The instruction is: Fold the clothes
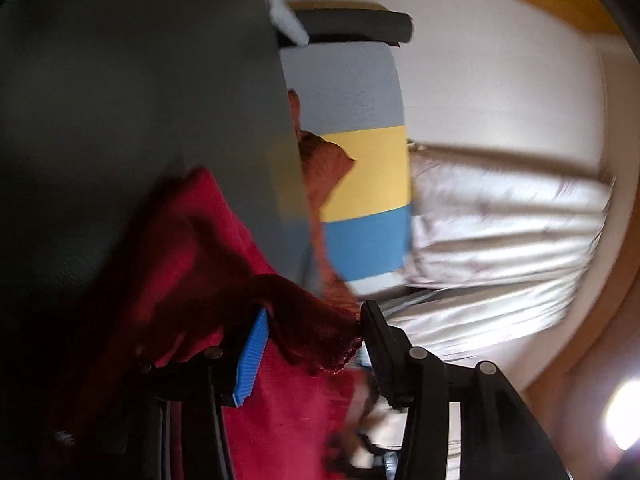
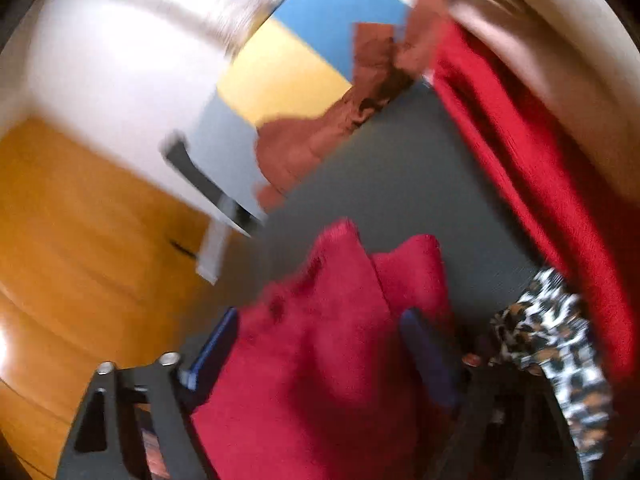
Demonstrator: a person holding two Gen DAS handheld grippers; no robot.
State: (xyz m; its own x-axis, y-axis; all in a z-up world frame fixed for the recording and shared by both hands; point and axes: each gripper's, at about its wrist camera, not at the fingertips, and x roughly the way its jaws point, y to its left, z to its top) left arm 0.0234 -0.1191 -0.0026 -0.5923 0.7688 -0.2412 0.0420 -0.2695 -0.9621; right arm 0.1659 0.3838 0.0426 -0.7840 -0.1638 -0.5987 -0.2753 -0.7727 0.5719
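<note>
Left wrist view: left gripper (image 1: 312, 344) stands parted, red garment (image 1: 224, 248) draped between its jaws, unpinched, over the grey table (image 1: 140, 80). Right wrist view: right gripper (image 2: 324, 344) gapes wide around the bunched cloth – folding looks barely begun.

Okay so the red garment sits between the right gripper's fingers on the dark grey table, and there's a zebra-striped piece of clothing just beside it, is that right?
Not quite: the patterned clothing beside it is leopard print, brown and black spots on white, not zebra stripes. The right wrist view shows it. The red garment does sit between the right gripper's fingers on the dark grey table.
</note>
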